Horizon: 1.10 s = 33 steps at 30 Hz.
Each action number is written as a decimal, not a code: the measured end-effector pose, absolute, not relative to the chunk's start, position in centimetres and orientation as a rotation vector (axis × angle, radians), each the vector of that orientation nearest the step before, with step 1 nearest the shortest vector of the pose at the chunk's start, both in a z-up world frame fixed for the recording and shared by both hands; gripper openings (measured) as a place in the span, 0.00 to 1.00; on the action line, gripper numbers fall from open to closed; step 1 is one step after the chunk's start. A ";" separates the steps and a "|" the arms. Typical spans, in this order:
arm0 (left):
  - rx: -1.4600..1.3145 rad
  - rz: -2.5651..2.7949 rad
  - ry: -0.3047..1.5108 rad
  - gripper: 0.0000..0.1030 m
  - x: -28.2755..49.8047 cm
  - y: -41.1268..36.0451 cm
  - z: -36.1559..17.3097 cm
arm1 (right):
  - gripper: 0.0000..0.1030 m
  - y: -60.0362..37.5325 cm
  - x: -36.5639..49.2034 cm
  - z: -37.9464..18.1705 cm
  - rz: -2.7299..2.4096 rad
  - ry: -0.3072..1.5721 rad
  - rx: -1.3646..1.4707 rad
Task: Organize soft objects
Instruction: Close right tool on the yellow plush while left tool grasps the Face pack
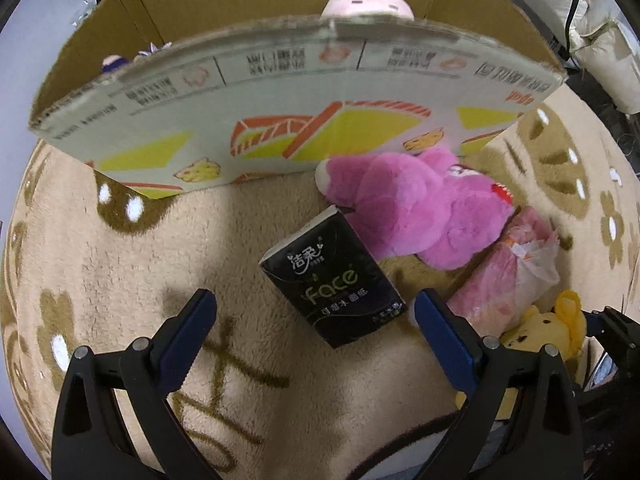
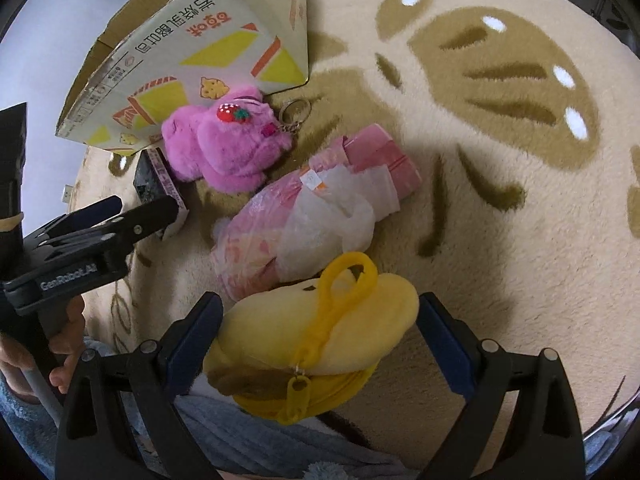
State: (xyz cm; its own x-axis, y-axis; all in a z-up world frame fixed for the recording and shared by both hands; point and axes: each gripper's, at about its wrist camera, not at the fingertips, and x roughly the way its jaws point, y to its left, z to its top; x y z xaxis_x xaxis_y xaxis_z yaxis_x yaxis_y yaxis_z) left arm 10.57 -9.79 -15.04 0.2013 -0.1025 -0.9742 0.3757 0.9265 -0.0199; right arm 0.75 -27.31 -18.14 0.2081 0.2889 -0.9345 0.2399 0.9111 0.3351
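My left gripper [image 1: 314, 305] is open just above a black tissue pack [image 1: 336, 276] that lies on the rug between its fingertips. A pink plush [image 1: 412, 208] lies behind the pack, against the cardboard box [image 1: 280, 120]. Right of the pack are a pink bagged package [image 1: 508, 276] and a yellow plush [image 1: 548, 328]. My right gripper [image 2: 320, 308] is open, with the yellow plush [image 2: 320, 332] between its fingers; the left finger touches it. The pink plush [image 2: 224, 140], the package [image 2: 312, 208], the tissue pack [image 2: 156, 184] and the box [image 2: 192, 60] lie beyond.
Inside the open box I see a pale pink round item [image 1: 366, 2] and a purple-white item [image 1: 114, 62]. A keyring [image 2: 294, 114] hangs off the pink plush. The left gripper [image 2: 148, 210] and a hand [image 2: 64, 340] sit at left. A beige patterned rug [image 2: 500, 200] spreads right.
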 end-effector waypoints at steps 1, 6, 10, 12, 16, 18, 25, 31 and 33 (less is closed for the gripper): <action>0.239 -0.334 1.330 0.93 10.7 -9.8 -15.2 | 0.98 -27.3 0.7 -18.3 0.038 1.382 0.460; 0.185 -0.331 1.351 0.81 11.3 -9.8 -15.7 | 0.98 -27.1 0.7 -18.5 0.054 1.403 0.448; 0.176 -0.330 1.376 0.66 11.2 -10.0 -16.4 | 0.97 -26.0 0.9 -19.1 0.070 1.434 0.457; 0.180 -0.322 1.381 0.61 11.1 -9.9 -16.5 | 0.93 -25.7 0.9 -19.5 0.080 1.442 0.455; 0.187 -0.315 1.376 0.60 10.9 -9.8 -16.4 | 0.76 -25.7 0.5 -19.4 0.099 1.430 0.463; 0.200 -0.307 1.360 0.60 10.6 -9.2 -15.9 | 0.70 -25.9 0.5 -19.0 0.111 1.424 0.475; 0.235 -0.290 1.276 0.60 8.3 -8.2 -13.4 | 0.63 -26.3 0.3 -17.6 0.101 1.379 0.436; 0.257 -0.268 1.205 0.60 6.2 -7.3 -11.3 | 0.63 -26.3 -0.3 -15.7 0.072 1.304 0.389; 0.253 -0.259 1.180 0.60 5.7 -6.7 -10.7 | 0.63 -26.2 -0.6 -14.7 0.074 1.267 0.370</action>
State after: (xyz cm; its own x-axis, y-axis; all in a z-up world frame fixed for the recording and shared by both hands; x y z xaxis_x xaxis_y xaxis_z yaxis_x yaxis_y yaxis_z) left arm 5.67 -6.74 -10.65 0.3585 -0.0672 -0.9311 0.3295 0.9423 0.0589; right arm -0.55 -26.18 -14.74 0.3055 0.2568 -0.9169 0.1479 0.9385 0.3121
